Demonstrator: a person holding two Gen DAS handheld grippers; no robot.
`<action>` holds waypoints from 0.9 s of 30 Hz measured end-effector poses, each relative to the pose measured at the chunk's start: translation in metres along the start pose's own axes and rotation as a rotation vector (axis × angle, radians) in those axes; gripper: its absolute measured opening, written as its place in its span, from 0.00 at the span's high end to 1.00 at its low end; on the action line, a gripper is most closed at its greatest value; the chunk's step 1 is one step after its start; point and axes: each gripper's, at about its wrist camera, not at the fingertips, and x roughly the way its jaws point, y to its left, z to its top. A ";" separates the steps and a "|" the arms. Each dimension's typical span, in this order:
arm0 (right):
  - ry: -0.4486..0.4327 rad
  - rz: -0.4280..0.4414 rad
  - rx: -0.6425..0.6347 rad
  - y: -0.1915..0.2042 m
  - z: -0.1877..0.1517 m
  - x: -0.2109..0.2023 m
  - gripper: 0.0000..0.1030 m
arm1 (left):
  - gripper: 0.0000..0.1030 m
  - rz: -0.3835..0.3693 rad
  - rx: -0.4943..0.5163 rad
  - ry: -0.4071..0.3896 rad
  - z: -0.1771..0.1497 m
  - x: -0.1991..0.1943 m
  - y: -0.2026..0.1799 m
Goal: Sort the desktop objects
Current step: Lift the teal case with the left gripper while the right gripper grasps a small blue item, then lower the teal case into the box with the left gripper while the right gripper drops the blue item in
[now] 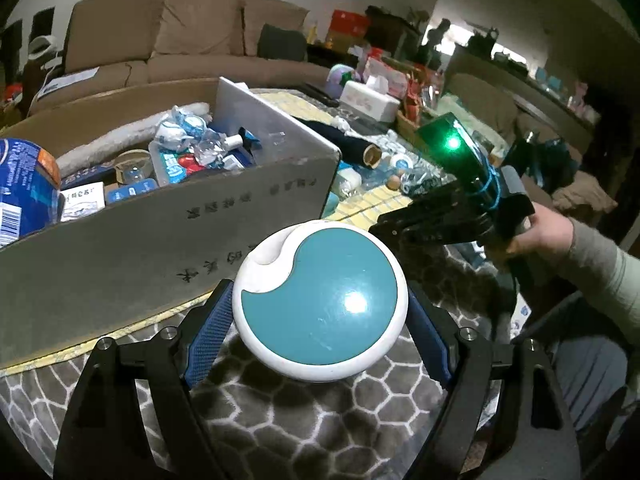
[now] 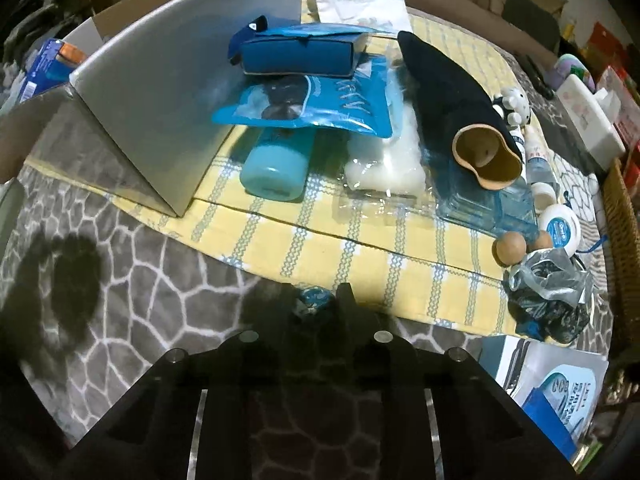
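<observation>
My left gripper is shut on a round white case with a teal lid, held above the patterned rug just in front of the grey cardboard box. The box holds several small items. My right gripper is shut on a small blue-and-black wrapped item and hovers at the near edge of the yellow checked mat. It also shows in the left wrist view, beside the case. On the mat lie a blue pouch, a teal bottle and a dark sock.
The box's open flap stands left of the mat. A floss case, wooden balls and a crumpled silver bag crowd the mat's right edge. A wicker basket stands at the far right. A sofa stands behind.
</observation>
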 end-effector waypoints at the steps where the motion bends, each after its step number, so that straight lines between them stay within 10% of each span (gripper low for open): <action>1: -0.008 0.004 0.007 -0.001 0.001 -0.004 0.80 | 0.22 -0.003 -0.003 -0.006 0.001 -0.003 0.000; 12: -0.277 0.230 0.068 0.021 0.077 -0.099 0.80 | 0.22 0.121 0.067 -0.060 0.069 -0.046 0.037; 27: -0.165 0.192 0.031 0.078 0.161 -0.035 0.80 | 0.22 0.199 0.126 0.146 0.100 0.038 0.110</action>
